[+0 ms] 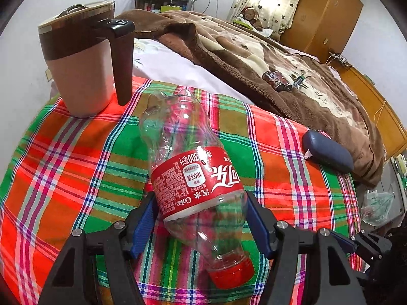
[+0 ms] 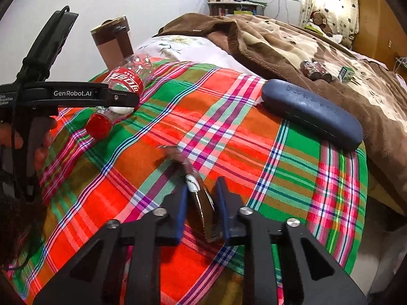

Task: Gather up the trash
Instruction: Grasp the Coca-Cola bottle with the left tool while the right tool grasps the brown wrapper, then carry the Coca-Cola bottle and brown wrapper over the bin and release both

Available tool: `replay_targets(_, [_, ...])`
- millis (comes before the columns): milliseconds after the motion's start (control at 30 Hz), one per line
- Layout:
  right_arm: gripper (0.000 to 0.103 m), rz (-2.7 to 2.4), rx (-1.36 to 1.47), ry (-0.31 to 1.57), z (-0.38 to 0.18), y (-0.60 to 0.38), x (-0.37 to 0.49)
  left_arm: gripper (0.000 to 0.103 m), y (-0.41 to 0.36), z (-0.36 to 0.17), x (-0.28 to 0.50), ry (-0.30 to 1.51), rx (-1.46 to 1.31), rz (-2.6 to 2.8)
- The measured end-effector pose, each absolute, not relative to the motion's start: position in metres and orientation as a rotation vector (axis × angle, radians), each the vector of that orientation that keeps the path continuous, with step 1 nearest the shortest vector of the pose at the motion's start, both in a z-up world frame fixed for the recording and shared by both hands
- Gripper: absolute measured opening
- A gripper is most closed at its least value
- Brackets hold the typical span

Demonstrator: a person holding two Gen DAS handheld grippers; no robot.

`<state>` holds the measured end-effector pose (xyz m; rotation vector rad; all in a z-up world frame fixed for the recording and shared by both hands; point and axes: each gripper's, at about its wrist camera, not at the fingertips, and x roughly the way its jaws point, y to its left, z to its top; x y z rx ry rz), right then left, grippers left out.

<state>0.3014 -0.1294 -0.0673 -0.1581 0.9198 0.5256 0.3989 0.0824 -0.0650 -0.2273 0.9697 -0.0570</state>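
Left wrist view: an empty Coke bottle [image 1: 195, 178] was seen lying on the plaid cloth [image 1: 76, 165], red cap toward the camera, its lower body bracketed by the left gripper [image 1: 201, 211] — the blue pads [image 1: 143, 222] were set against both flanks of the bottle, gripping it. A pink-and-brown lidded mug [image 1: 81, 61] was stood upright on the cloth beyond the bottle's base, and a dark blue glasses case [image 1: 328, 151] was laid at the cloth's right edge, against the brown blanket [image 1: 254, 58].

Right wrist view: a thin brown wrapper [image 2: 203, 203] was pinched edge-on in the right gripper [image 2: 202, 203], the jaws drawn narrow around it, its far end trailing onto the cloth [image 2: 229, 127]. Off to the left, the left gripper [image 2: 122, 97] was seen from the side, clamped over the bottle [image 2: 122, 81] — red cap [image 2: 98, 126] poking out below. The glasses case [image 2: 313, 111] was laid well apart, to the right.
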Motion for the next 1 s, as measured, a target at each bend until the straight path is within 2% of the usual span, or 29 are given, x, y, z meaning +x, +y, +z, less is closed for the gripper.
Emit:
replay_targets(167, [0.012, 0.523, -0.153, 0.911, -0.066, -0.131, 0.294, 0.066, 0.078, -0.062, 0.387, 0.962, -0.191, -0.057])
replay_targets(1000, [0.012, 0.380, 0.026, 0.841, -0.035, -0.179, 0.218, 0.066, 0.003, -0.012, 0.245, 0.868, -0.044, -0.230])
